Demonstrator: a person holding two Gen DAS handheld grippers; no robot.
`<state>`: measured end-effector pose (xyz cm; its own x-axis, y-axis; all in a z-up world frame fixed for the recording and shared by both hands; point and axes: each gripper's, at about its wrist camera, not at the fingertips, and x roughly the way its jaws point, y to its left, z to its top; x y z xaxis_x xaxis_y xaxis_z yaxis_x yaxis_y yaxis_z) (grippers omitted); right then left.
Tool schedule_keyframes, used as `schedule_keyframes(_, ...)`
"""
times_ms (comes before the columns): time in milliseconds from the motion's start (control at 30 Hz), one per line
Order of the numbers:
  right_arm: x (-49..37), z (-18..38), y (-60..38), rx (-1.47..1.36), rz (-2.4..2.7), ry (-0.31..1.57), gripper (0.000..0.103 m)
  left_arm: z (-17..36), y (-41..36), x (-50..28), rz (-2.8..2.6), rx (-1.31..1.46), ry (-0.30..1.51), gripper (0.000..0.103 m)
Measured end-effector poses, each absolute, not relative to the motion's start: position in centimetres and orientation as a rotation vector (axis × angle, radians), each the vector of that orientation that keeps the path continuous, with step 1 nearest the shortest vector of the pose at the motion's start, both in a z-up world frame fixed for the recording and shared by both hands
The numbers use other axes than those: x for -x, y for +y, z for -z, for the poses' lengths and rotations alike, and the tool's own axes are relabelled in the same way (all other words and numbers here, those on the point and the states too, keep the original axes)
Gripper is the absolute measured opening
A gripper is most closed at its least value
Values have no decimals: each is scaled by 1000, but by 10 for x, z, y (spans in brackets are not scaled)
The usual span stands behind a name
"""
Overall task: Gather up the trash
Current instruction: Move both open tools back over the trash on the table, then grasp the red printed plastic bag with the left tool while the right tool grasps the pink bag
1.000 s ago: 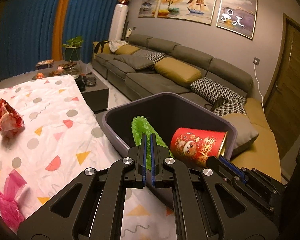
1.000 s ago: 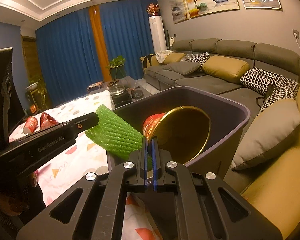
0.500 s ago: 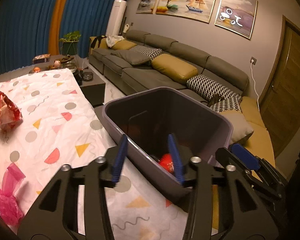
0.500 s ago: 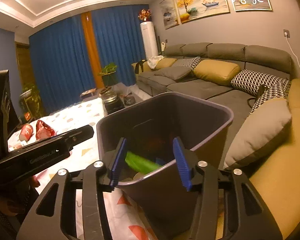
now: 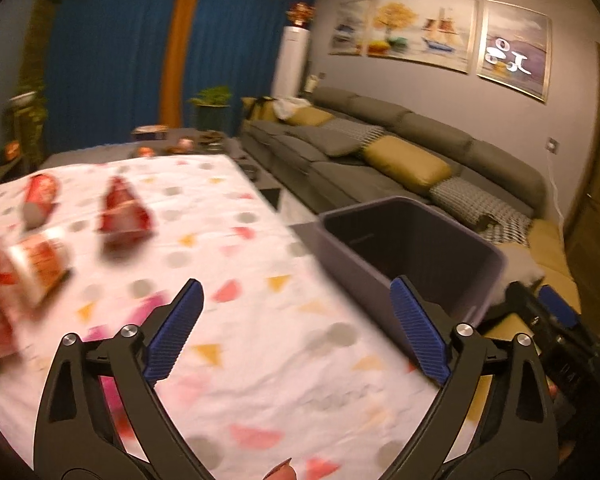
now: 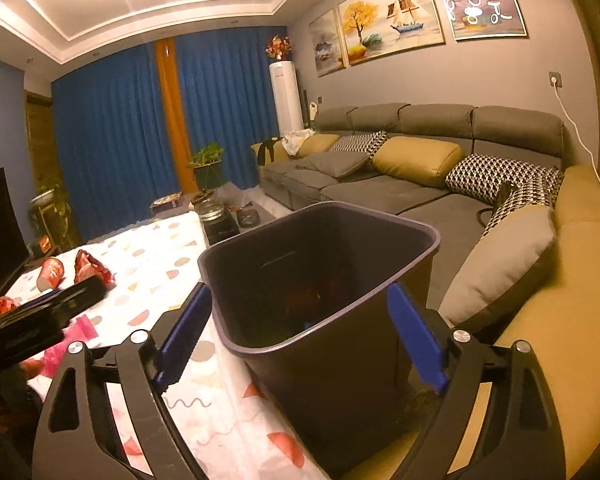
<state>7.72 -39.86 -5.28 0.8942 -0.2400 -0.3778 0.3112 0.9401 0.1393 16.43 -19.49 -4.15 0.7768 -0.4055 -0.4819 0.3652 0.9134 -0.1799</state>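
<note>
The dark purple bin (image 6: 320, 380) stands at the table's edge, with red and green trash dim at its bottom. My right gripper (image 6: 299, 290) hovers at its near rim, its jaws opening with nothing held. My left gripper (image 5: 295, 283) hangs over the patterned tablecloth (image 5: 284, 384) left of the bin (image 5: 412, 236), jaws opening and holding nothing. On the cloth lie a red wrapper (image 5: 122, 212), a red cup (image 5: 40, 196), a red packet (image 5: 32, 264) and a pink bag (image 5: 112, 388). The left wrist view is blurred.
A grey sofa (image 6: 380, 188) with yellow and patterned cushions runs along the right, close behind the bin. A low dark table (image 6: 220, 216) with jars stands beyond the cloth. Blue curtains (image 6: 112, 132) and plants fill the far wall.
Both grippers have opened wide. The green foam net and the red can have dropped into the bin. The left gripper has swung left over the table.
</note>
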Motion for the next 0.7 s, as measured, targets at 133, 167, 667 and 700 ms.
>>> schedule_keyframes(133,-74,50,-380,-186,267,363,90,38,-158,-149,321,74,513,97)
schedule_keyframes(167,-73,49,-374,-179,259,362,90,38,-149,-145,298,69,506,97)
schedule_keyframes(667,-80,50,-267,-121,80,377,91,46,24,-108,-51,112,473,97)
schedule_keyframes(700,-81,51,-259,-118,67,381,91,46,31,-106,-63,115,469,97)
